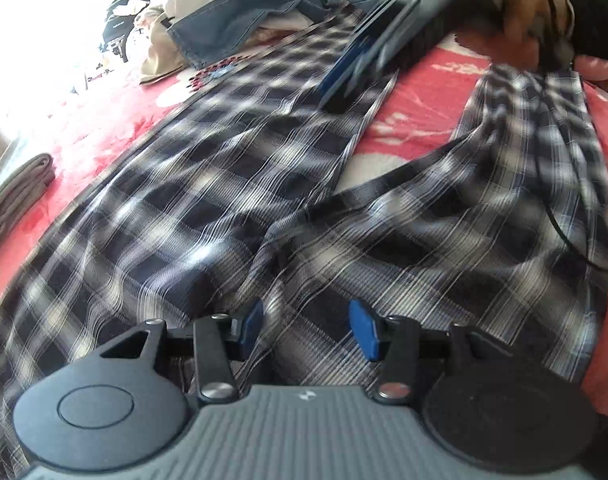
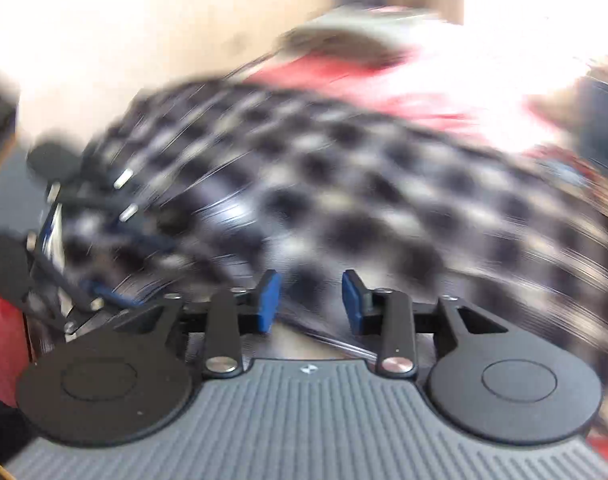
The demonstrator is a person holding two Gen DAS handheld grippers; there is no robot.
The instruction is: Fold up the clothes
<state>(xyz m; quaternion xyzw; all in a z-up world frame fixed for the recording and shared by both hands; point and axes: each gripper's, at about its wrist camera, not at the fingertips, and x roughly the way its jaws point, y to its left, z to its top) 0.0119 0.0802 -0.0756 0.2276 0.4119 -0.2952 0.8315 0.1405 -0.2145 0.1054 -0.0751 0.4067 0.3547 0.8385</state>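
A black-and-white plaid pair of trousers [image 1: 207, 184] lies spread on a red bed cover [image 1: 420, 92], its two legs fanned apart. My left gripper [image 1: 306, 330] is open and empty, low over the waist end of the plaid cloth. My right gripper [image 2: 311, 300] is open and empty over the same plaid cloth [image 2: 344, 184]; its view is heavily blurred. In the left wrist view the right gripper [image 1: 356, 76] hovers over the far end of the left trouser leg, held by a hand. The left gripper [image 2: 75, 240] shows blurred at the left of the right wrist view.
A pile of jeans and beige clothes [image 1: 243, 12] lies at the far side of the bed. A folded grey-brown garment [image 1: 11, 200] sits at the left edge. A black cable [image 1: 552, 184] runs across the right trouser leg.
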